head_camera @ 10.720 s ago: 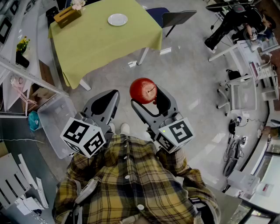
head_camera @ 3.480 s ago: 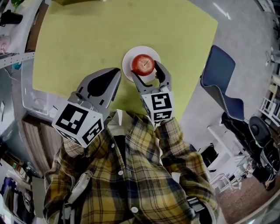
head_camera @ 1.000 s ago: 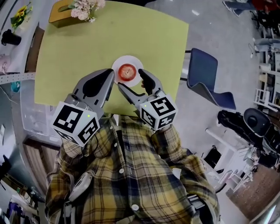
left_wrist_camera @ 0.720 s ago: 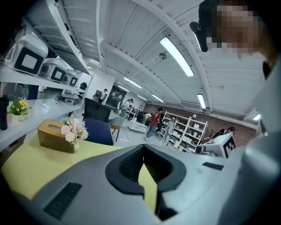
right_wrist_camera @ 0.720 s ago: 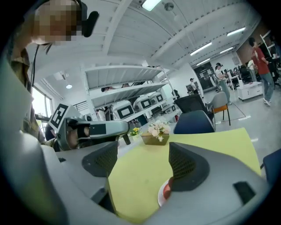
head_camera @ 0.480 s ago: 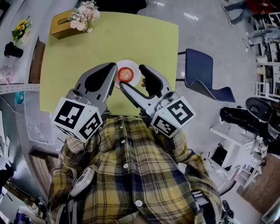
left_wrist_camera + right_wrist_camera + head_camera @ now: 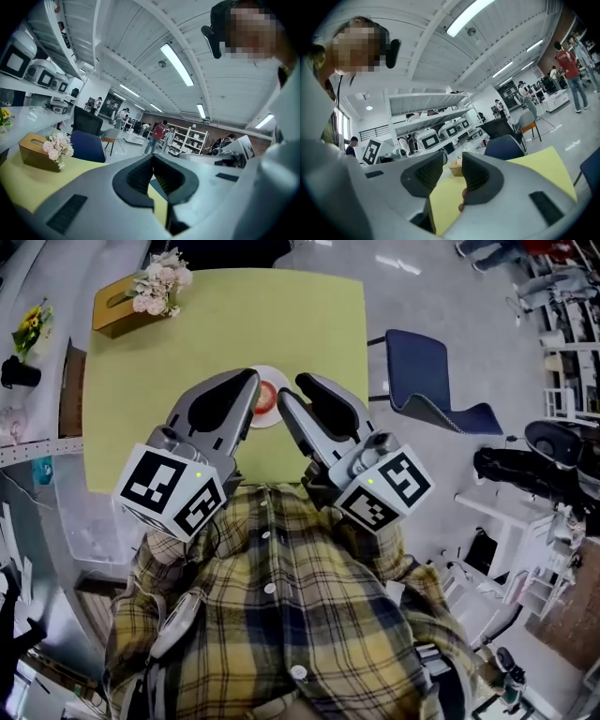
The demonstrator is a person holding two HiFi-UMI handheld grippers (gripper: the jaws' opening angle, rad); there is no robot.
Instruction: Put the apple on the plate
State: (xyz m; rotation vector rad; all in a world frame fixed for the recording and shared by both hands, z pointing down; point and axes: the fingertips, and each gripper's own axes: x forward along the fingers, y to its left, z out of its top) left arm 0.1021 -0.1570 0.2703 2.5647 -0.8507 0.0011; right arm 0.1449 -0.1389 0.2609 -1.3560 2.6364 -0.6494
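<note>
Above the surface [image 7: 187,334], my right hand-held gripper [image 7: 294,390] is closing empty, left hand-held gripper [image 7: 247,381] shut; a careless dip could knock the apple [image 7: 268,396] off its plate [image 7: 263,421].

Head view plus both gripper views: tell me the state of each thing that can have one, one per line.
apple: resting on the plate, held by neither gripper.
plate: flat on the table, apple on it.
left gripper: shut, empty.
right gripper: jaws closing, nothing between them.
</note>
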